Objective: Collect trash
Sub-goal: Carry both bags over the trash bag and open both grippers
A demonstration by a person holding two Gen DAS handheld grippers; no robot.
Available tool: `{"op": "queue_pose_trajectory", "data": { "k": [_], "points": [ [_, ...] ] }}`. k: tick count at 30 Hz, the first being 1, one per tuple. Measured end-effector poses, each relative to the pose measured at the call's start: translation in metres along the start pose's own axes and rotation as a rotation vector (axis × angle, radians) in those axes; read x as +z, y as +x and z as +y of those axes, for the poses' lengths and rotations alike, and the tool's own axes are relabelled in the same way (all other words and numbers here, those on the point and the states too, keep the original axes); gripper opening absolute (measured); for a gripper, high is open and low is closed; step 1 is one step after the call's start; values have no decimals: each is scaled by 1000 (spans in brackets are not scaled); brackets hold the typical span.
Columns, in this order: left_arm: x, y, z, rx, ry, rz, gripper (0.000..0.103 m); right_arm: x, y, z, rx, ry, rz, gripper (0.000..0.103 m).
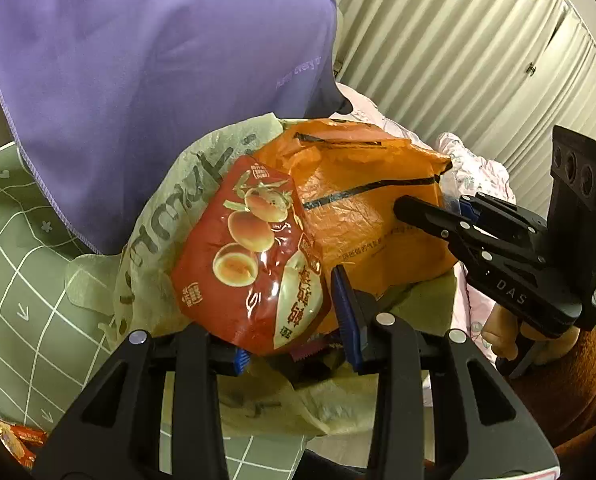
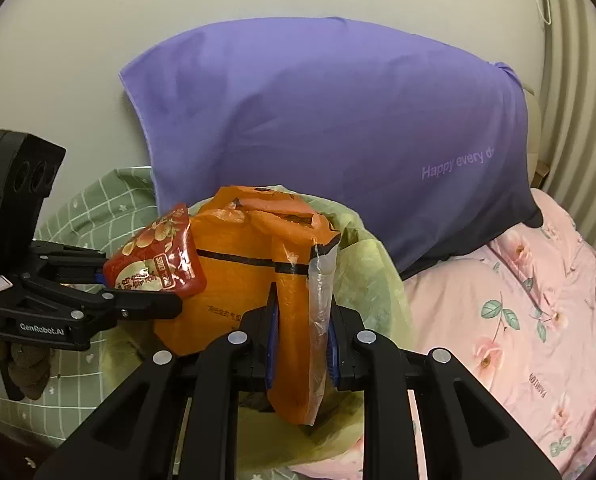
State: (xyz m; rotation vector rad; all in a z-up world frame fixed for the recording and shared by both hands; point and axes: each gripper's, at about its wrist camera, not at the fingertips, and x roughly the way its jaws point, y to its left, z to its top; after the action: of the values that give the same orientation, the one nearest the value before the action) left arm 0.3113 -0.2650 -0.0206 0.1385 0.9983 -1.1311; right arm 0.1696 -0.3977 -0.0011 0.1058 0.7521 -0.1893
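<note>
The right gripper (image 2: 302, 354) has its blue-padded fingers (image 2: 273, 344) clamped on a folded edge of an orange plastic bag (image 2: 234, 280); the fold hides the pad faces. The left gripper (image 1: 294, 344) pinches the bottom of a red snack packet (image 1: 250, 256), whose lower edge is hidden between the fingers. Both items sit over a pale green trash bag (image 1: 170, 204), its opening mostly covered. Behind stands a purple pillow (image 2: 337, 128), beside a pink floral quilt (image 2: 517, 320) and a green checked sheet (image 1: 22, 260).
</note>
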Motion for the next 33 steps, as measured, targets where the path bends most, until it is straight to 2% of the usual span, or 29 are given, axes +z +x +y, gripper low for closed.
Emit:
{"op": "queue_pose_trajectory", "data": {
  "k": [11, 13, 15, 19, 21, 26, 33],
  "points": [
    [5, 17, -8, -45, 5, 15, 34, 0, -12, -12, 4, 10, -12, 20],
    [4, 16, -7, -57, 2, 16, 37, -2, -12, -13, 8, 15, -4, 20],
    [1, 14, -7, -60, -4, 14, 49, -4, -13, -12, 11, 18, 0, 23],
    [-3, 4, -16, -43, 21, 7, 53, -8, -15, -11, 10, 19, -4, 33],
    [-6, -5, -23, -28, 42, -9, 59, -10, -16, -11, 5, 23, -7, 37],
    [-11, -23, -30, 26, 61, -60, 61, -12, -23, -13, -18, 41, -33, 49],
    [-13, -46, -36, 47, 55, -148, 61, -12, -45, -25, -55, 107, -102, 52]
  ]
}}
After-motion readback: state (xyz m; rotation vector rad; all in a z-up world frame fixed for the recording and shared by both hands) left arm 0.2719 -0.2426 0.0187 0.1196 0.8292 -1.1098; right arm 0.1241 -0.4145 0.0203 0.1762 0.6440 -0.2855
